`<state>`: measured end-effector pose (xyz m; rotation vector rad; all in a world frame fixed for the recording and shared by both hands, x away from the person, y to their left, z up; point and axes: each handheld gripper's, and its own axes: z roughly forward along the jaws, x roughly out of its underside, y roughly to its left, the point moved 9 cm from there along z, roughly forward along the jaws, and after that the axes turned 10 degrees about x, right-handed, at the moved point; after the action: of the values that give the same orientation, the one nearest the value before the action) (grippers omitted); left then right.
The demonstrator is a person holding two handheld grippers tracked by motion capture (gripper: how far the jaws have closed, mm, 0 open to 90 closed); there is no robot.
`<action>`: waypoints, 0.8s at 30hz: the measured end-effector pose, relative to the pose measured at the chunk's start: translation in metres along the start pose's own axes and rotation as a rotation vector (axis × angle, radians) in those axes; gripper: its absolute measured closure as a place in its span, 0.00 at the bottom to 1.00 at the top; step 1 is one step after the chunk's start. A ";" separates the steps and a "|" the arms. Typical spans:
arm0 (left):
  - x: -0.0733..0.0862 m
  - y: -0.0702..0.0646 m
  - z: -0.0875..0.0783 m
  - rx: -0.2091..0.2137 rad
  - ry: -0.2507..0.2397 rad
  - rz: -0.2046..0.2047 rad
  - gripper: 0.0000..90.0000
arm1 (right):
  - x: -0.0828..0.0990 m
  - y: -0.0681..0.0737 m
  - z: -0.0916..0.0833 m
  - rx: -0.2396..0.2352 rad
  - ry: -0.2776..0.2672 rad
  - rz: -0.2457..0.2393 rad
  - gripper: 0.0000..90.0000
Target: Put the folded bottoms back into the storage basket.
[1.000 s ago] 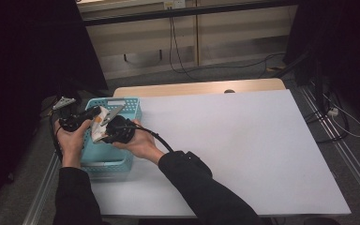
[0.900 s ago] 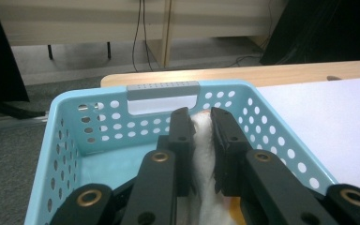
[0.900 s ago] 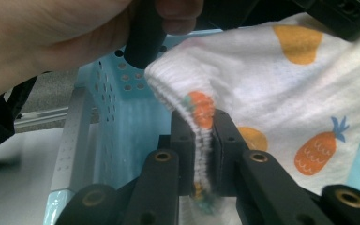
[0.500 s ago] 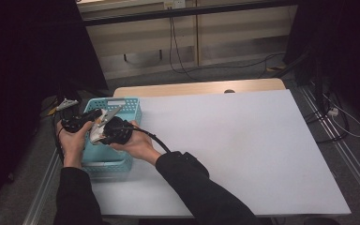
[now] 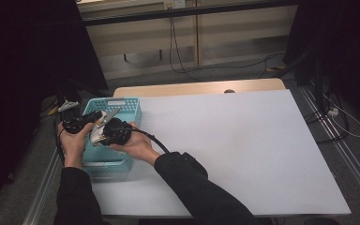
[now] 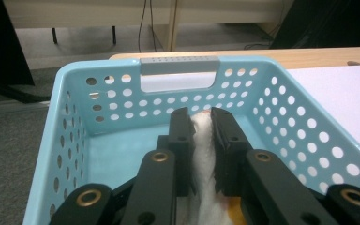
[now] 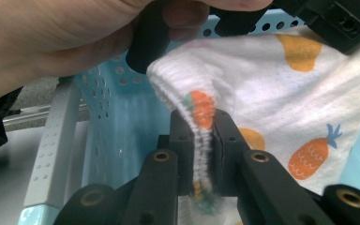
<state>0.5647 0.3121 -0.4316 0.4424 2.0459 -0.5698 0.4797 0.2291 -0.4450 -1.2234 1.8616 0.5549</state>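
Comparing frames, we saw little change: both hands kept the white pineapple-print cloth (image 7: 281,89) over the blue basket (image 5: 133,105), at the table's (image 5: 243,150) nine o'clock. Left gripper (image 6: 201,123) and right gripper (image 7: 202,127) stayed pinched on it, so lifting out seemed pending.

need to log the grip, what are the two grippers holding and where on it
Both hold one white cloth with orange fruit prints, over the blue basket. The right gripper pinches its ribbed edge; the left gripper clamps a fold of it.

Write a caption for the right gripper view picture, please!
Right gripper pinches the white pineapple-print cloth over the blue basket.
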 end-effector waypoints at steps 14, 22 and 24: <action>0.010 0.006 0.006 -0.005 0.026 -0.010 0.88 | 0.006 -0.001 0.007 -0.008 0.032 0.004 0.88; 0.015 0.010 0.008 -0.003 0.038 -0.025 0.88 | 0.008 0.000 0.011 -0.007 0.044 0.002 0.88; 0.016 0.011 0.008 -0.008 0.040 -0.026 0.87 | 0.008 0.000 0.011 -0.009 0.048 0.002 0.87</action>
<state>0.5681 0.3184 -0.4517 0.4258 2.0946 -0.5720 0.4825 0.2330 -0.4583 -1.2504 1.9026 0.5401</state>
